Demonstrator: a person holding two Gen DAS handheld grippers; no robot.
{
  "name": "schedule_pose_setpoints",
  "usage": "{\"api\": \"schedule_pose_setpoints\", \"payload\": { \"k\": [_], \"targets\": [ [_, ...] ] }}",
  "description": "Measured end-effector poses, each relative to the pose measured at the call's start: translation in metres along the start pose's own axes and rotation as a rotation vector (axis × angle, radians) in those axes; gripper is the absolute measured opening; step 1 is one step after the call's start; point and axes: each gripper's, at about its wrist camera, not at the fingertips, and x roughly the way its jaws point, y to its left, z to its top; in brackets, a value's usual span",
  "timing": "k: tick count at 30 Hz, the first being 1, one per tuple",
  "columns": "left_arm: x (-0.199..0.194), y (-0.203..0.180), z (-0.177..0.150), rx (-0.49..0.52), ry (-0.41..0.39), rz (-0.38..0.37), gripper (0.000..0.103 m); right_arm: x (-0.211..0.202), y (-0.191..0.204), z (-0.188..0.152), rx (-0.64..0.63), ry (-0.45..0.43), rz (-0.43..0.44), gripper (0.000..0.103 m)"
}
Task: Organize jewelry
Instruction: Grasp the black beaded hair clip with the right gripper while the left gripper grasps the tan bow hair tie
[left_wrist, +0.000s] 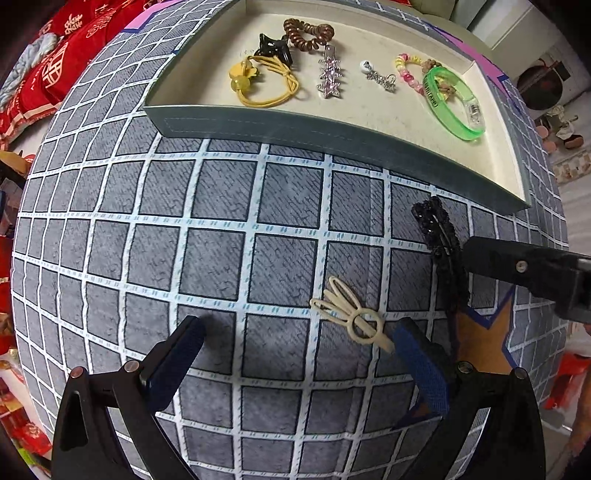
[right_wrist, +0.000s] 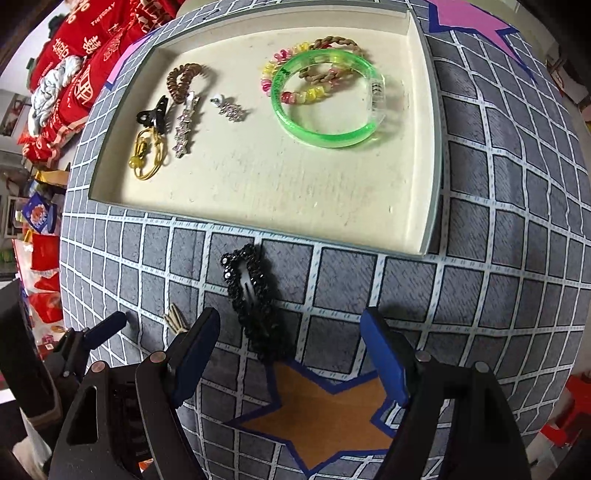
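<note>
Two hair clips (left_wrist: 351, 317) outside tray (left_wrist: 332, 129)

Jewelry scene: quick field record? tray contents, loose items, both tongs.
tray: holds green bangle, beaded bracelet, brown coil tie, yellow hair tie, star clip, black claw clip
loose on cloth: black beaded clip, cream hairpin
left tongs: open, hairpin between the fingers, untouched
right tongs: open over the black beaded clip
</note>
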Motion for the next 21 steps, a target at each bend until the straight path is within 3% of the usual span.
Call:
{"api": "schedule_pose_setpoints", "payload": {
  "k": [6,11,21],
  "targets": [
    [0.016,-0.029,0.010,0.023,-0.010,0.077,0.103,0.003,-0.003,0.001,0.002,0.010,0.005,0.081],
    [0.021,-0.037,0.019,0.046,-0.022,0.078,0.102,0.005,-0.001,0.000,-0.010,0.011,0.009,0.081],
    [0.007,-0.034,0.008,0.092,-0.060,0.069,0.074,0.016,0.018,-0.002,-0.061,0.023,-0.031,0.081]
  ]
}}
